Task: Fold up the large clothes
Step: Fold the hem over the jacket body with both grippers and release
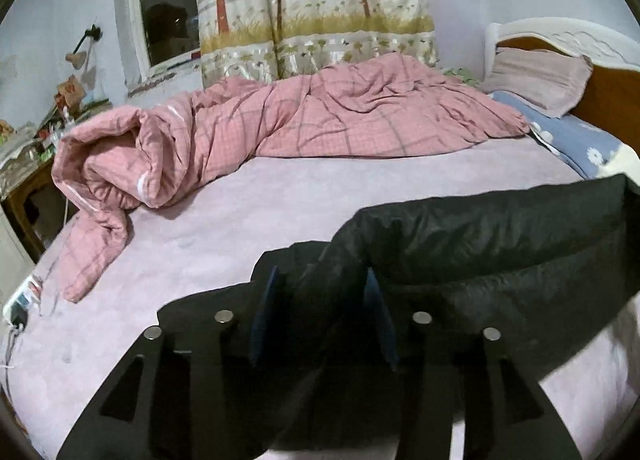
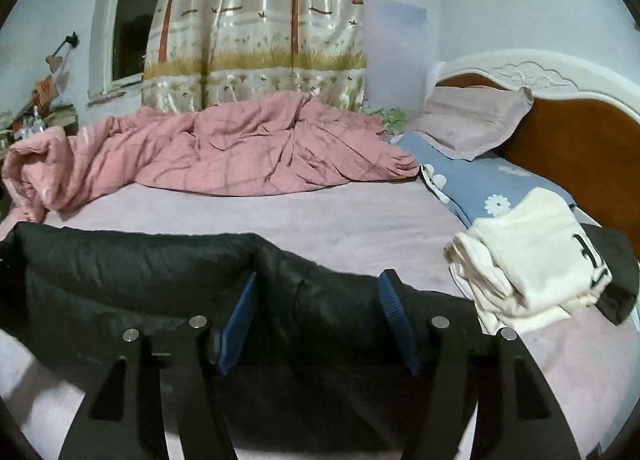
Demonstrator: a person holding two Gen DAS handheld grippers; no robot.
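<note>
A large black puffy jacket hangs stretched between my two grippers above the pale pink bed sheet. In the left wrist view my left gripper has its blue-padded fingers set around a thick bunch of the jacket's left end, which fills the gap. In the right wrist view the jacket runs off to the left, and my right gripper has its blue pads around the jacket's right end. The cloth sags below both grippers and hides the sheet beneath.
A crumpled pink checked quilt lies along the far side of the bed. A folded cream garment on a dark one sits at the right, near blue flowered pillows and the wooden headboard. A power strip lies at the left edge.
</note>
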